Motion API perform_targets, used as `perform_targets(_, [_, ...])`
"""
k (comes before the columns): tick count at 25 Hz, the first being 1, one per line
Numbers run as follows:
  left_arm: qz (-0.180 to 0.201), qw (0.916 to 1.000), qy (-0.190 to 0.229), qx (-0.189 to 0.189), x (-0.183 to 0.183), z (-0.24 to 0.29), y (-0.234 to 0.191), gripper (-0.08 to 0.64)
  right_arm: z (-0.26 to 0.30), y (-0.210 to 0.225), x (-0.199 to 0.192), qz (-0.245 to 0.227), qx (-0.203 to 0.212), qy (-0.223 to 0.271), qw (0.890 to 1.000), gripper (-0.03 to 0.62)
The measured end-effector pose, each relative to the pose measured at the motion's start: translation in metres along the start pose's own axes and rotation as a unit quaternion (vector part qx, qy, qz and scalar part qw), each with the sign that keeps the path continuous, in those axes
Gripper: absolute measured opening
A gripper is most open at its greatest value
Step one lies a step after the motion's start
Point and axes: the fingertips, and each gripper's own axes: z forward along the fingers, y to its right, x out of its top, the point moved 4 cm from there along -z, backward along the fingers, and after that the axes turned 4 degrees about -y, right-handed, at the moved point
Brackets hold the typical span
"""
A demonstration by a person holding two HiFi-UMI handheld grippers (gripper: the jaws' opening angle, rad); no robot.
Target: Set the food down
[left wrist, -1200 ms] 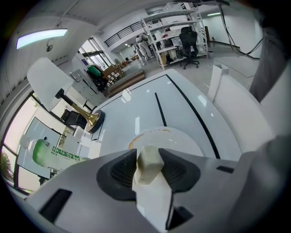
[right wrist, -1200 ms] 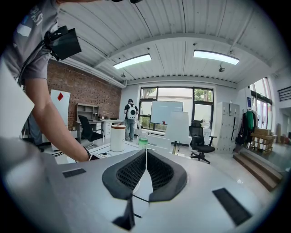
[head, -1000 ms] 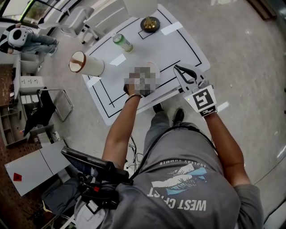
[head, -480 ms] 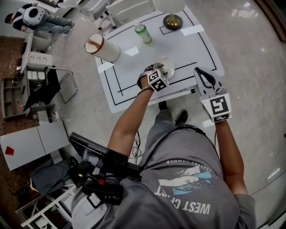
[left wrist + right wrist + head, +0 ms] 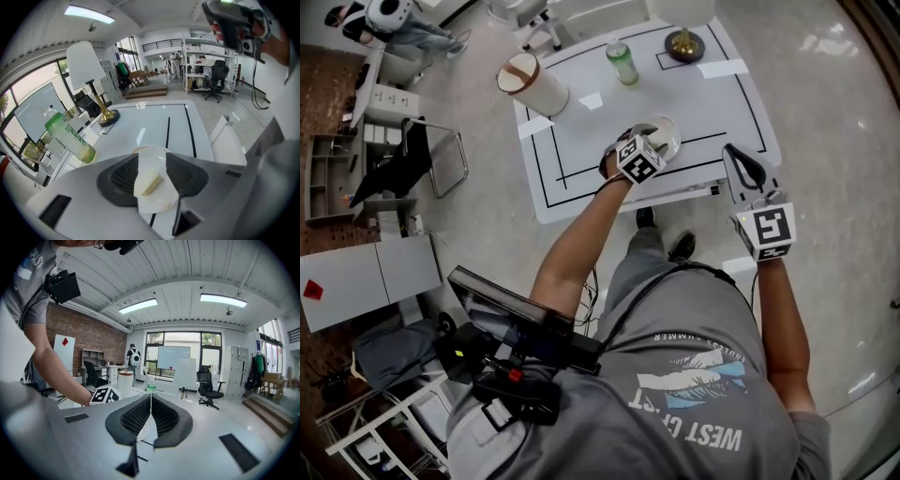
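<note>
A pale yellow block of food (image 5: 149, 183) lies on a small white plate (image 5: 161, 202) near the front edge of the white table (image 5: 581, 178). My left gripper (image 5: 152, 157) hangs right over the plate (image 5: 668, 129). Its jaws are opening, the food lies in the gap between them, and the pads (image 5: 187, 174) do not press on it. In the head view the left gripper (image 5: 654, 142) reaches over the plate from the table's front. My right gripper (image 5: 734, 156) is held at the table's front right corner, shut, with nothing between its pads (image 5: 136, 417).
On the table stand a green bottle (image 5: 622, 62) at the back and a lamp with a brass base (image 5: 684, 45) at the back right. A white cylinder bin with a brown lid (image 5: 532, 84) lies off the table's left corner. A black chair (image 5: 412, 164) stands further left.
The head view has swung, so the table sits higher and further right in the frame. The left gripper stays over the plate. The right gripper keeps its place by the table's front right corner.
</note>
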Motion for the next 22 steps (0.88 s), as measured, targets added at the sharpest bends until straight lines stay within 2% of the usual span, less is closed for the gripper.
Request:
perform_targets(5, [-0.054,0.9945,0.088,0.014,0.036,-0.044,-0.014,0.172,-0.004,-0.005,0.007,0.017,0.016,0.015,1.0,0.008])
perform_targets(9, [-0.081,0.9809,0.172,0.04,0.069,-0.094,-0.023,0.17,-0.009,-0.01,0.017,0.036,0.04,0.028,0.998,0.008])
perform_targets(15, [-0.104,0.9475,0.295,0.065,0.107,-0.178,-0.026,0.167,-0.022,-0.015,0.04,0.071,0.074,0.052,0.993,0.008])
perform_targets(17, [-0.112,0.9348,0.33,0.069,0.114,-0.205,-0.024,0.131,-0.027,-0.017,0.048,0.077,0.083,0.058,0.992,0.006])
perform_targets(21, [-0.116,0.9106,0.389,0.078,0.121,-0.256,-0.018,0.012,-0.039,-0.023,0.067,0.08,0.104,0.077,0.988,0.006])
perform_targets(22, [-0.12,0.9038,0.403,0.078,0.122,-0.268,-0.016,0.009,-0.042,-0.025,0.073,0.08,0.107,0.082,0.988,0.006])
